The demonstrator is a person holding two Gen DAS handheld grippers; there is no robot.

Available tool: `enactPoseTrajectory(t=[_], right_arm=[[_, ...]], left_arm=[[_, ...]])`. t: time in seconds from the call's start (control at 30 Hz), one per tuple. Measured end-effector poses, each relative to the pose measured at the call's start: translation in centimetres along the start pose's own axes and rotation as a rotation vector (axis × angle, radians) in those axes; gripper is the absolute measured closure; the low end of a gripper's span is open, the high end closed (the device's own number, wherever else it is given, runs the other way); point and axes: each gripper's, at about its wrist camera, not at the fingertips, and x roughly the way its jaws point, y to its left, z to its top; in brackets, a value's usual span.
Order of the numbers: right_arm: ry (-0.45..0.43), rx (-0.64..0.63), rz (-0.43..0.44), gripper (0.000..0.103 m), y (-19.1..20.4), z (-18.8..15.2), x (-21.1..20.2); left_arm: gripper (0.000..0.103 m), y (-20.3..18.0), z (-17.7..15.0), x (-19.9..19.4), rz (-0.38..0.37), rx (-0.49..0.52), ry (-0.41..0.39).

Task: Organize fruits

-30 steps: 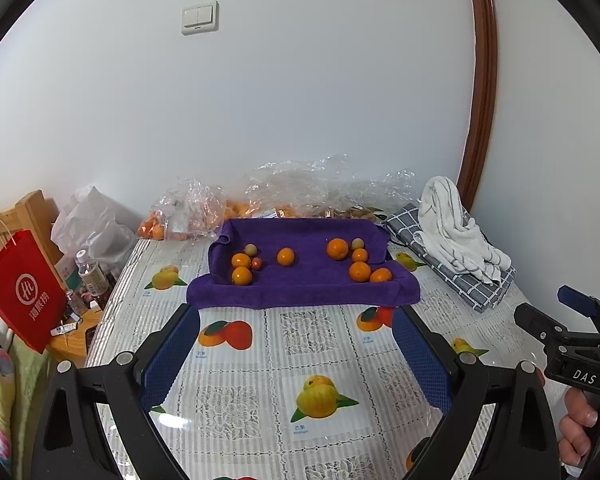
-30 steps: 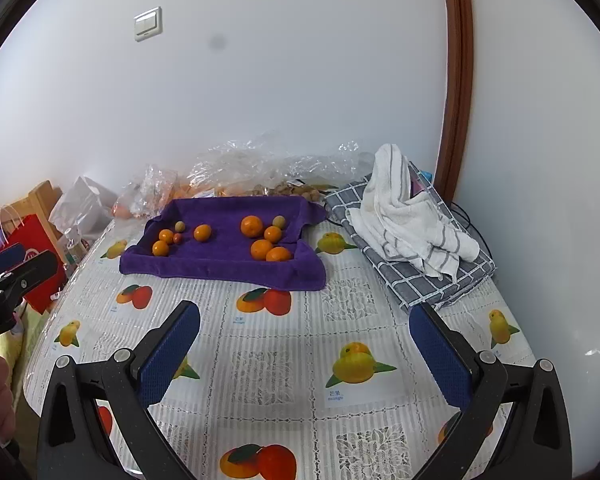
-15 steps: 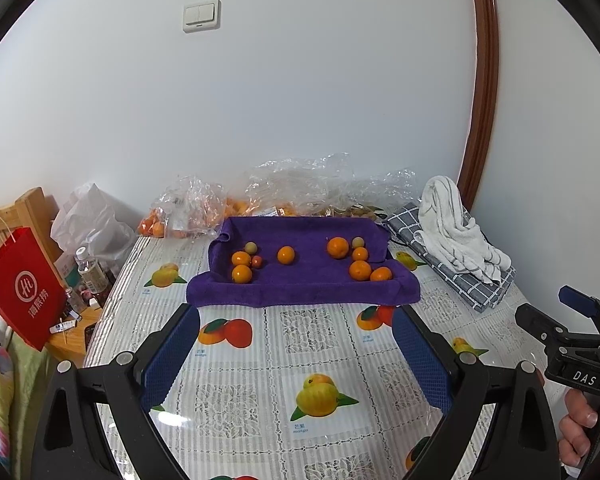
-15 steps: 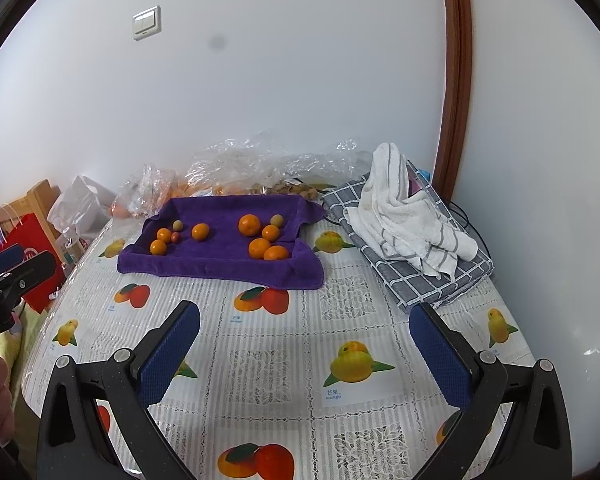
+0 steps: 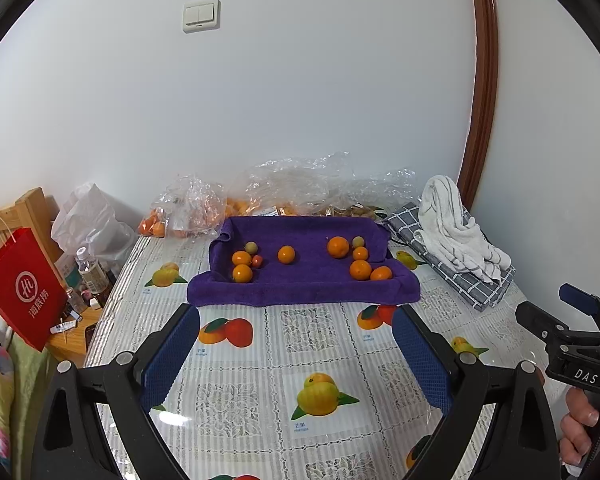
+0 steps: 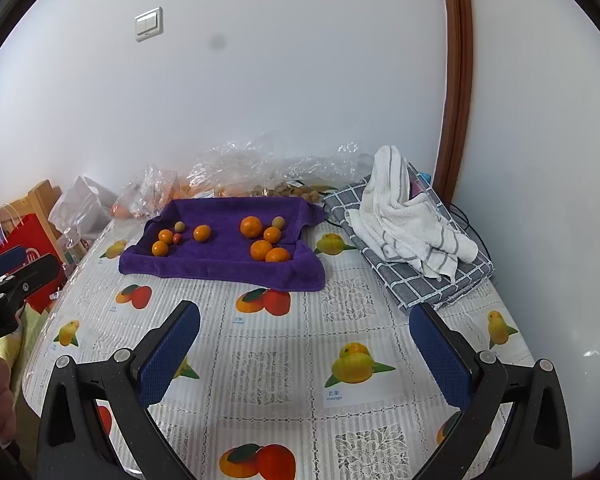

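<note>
A purple towel (image 5: 300,286) (image 6: 220,268) lies at the far middle of the table with several small fruits on it. On its left side is a cluster with an orange (image 5: 242,273) (image 6: 160,248), a small red fruit (image 5: 257,261) and a greenish one (image 5: 251,247). A lone orange (image 5: 286,255) (image 6: 202,233) sits mid-towel. Right of it lie more oranges (image 5: 338,247) (image 6: 251,227). My left gripper (image 5: 296,344) is open, empty, hovering short of the towel. My right gripper (image 6: 306,344) is open and empty too, further back.
Clear plastic bags (image 5: 292,188) with more fruit line the wall behind the towel. A white striped towel (image 6: 408,224) on a grey checked cloth (image 6: 420,280) lies at the right. A red paper bag (image 5: 24,300) and bottles (image 5: 92,272) stand off the table's left edge.
Both grippers have drifted slightly backward or upward; the towel and fruits sit a little higher in the views. Nothing was taken hold of.
</note>
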Motion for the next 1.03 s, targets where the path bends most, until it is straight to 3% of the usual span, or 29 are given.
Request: enactPoseTrajectory(t=[1.03], right_arm=[[-0.005, -0.017, -0.003, 0.000, 0.31, 0.08, -0.30]], left_arm=[[0.006, 0.07, 0.01, -0.18, 0.004, -0.002, -0.002]])
